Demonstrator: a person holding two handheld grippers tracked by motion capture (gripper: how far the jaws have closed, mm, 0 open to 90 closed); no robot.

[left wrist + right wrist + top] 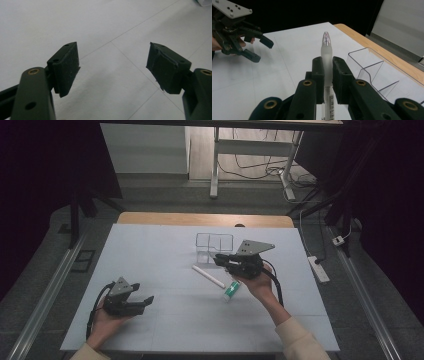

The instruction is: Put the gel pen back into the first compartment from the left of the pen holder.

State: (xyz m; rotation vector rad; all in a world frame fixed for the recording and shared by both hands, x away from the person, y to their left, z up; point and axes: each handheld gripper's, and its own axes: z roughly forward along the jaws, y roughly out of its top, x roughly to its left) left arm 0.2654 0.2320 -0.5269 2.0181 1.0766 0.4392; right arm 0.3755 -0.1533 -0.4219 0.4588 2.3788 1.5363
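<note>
My right gripper [327,65] is shut on a slim pen [326,47] with a frosted cap, which stands up between the jaws. In the high view this gripper [219,258] is held above the table's middle right, just in front of a clear plastic organiser [215,241] with compartments. The same organiser [372,66] lies right of the jaws in the right gripper view. My left gripper [144,292] is open near the front left of the white table [150,250], with nothing between its pads [67,67]. It is also seen far off as the left gripper [262,50].
A white stick-like pen [209,276] lies on the table left of my right hand. A small green and white tube [231,290] lies beside that hand. A wooden edge [205,219] runs along the table's far side. Desk legs and cables stand beyond.
</note>
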